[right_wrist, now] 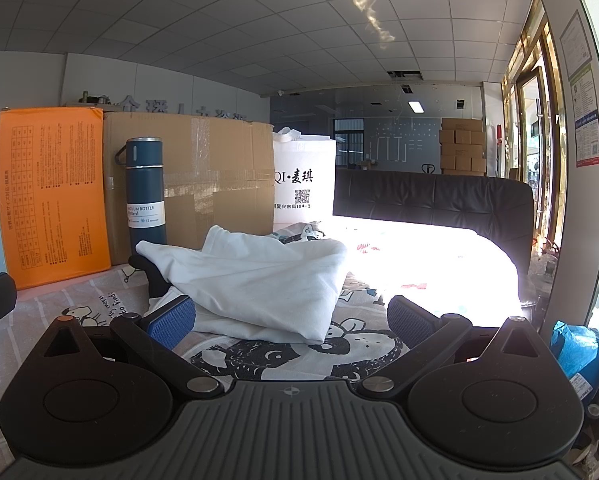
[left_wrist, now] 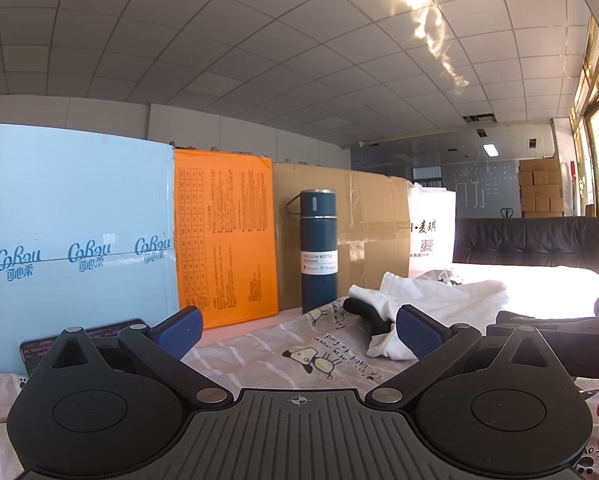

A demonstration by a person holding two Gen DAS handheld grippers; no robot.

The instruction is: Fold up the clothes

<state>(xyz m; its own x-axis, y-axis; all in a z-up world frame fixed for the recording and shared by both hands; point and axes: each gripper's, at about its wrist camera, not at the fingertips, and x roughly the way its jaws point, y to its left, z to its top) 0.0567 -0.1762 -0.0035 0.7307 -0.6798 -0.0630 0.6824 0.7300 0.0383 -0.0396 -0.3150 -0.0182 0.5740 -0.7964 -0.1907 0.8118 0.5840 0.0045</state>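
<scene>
A crumpled white garment (right_wrist: 259,284) with a black sleeve or trim (right_wrist: 149,270) lies in a loose heap on the cartoon-print sheet (right_wrist: 267,356). My right gripper (right_wrist: 291,320) is open just in front of the heap, its blue pads (right_wrist: 171,320) wide apart with nothing between them. In the left wrist view the same white garment (left_wrist: 431,304) lies ahead and to the right, and its black part (left_wrist: 365,312) points left. My left gripper (left_wrist: 299,330) is open low over the sheet (left_wrist: 283,344), short of the garment. The right gripper's body (left_wrist: 559,332) shows at the right edge.
Against the back stand a light blue box (left_wrist: 71,240), an orange box (left_wrist: 225,236), a cardboard box (left_wrist: 363,224) and a white bag (left_wrist: 431,232). A dark blue vacuum bottle (left_wrist: 318,250) stands upright before them. A phone (left_wrist: 79,340) lies at left. Sun glare (right_wrist: 419,264) washes out the sheet's right side.
</scene>
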